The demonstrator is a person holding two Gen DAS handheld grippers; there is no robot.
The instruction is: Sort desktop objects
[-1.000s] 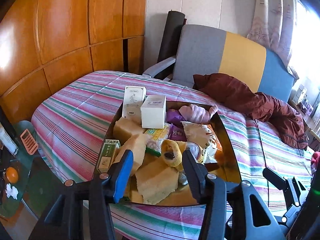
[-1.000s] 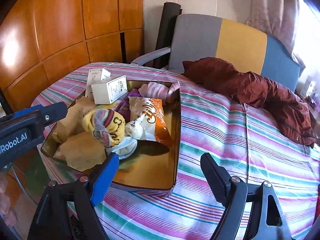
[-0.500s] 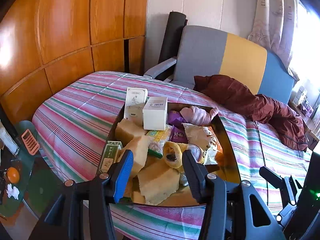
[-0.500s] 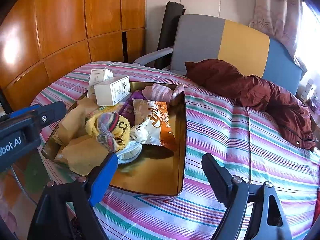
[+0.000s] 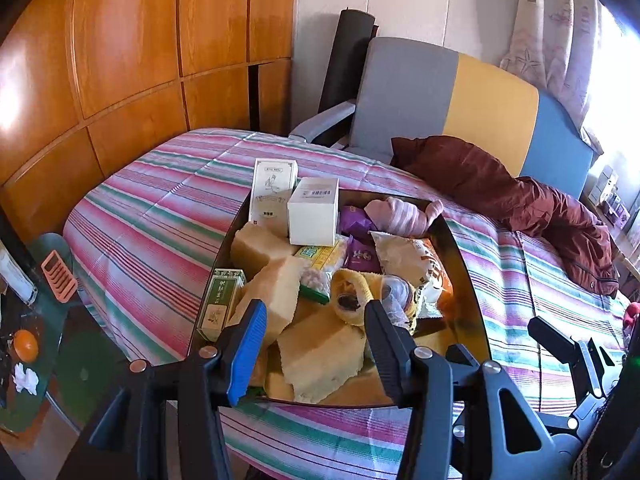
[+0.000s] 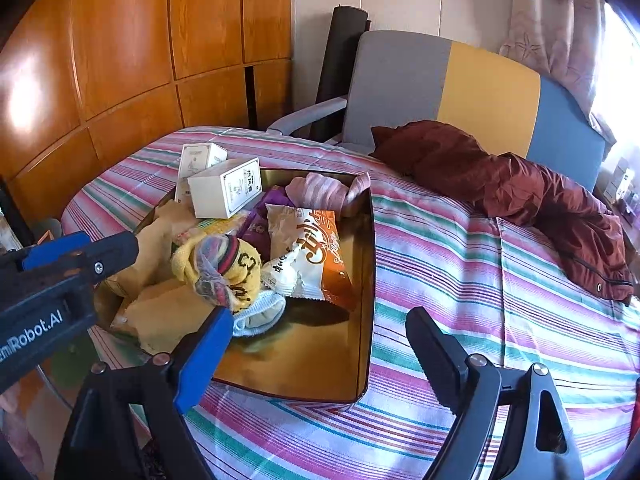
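Note:
A gold tray (image 5: 464,264) (image 6: 366,280) on the striped cloth holds a jumble: two white boxes (image 5: 313,211) (image 6: 224,193), yellow sponges (image 5: 320,356), a green box (image 5: 221,300), a yellow sock bundle (image 5: 352,296) (image 6: 224,272), an orange snack bag (image 5: 416,256) (image 6: 308,248), purple packets (image 5: 358,254) and a pink sock (image 5: 400,216) (image 6: 320,192). My left gripper (image 5: 316,344) is open and empty, above the tray's near edge. My right gripper (image 6: 320,344) is open and empty, over the tray's near right corner. The left gripper also shows in the right wrist view (image 6: 68,264).
A maroon jacket (image 5: 520,208) (image 6: 520,192) lies on the cloth at the right. A grey, yellow and blue chair (image 5: 460,96) stands behind the table. A wooden wall is at the left. A green side table (image 5: 36,320) with an orange fruit sits lower left.
Both grippers have drawn back and up a little from the tray, so it looks slightly smaller. Nothing was taken hold of; the objects have not moved.

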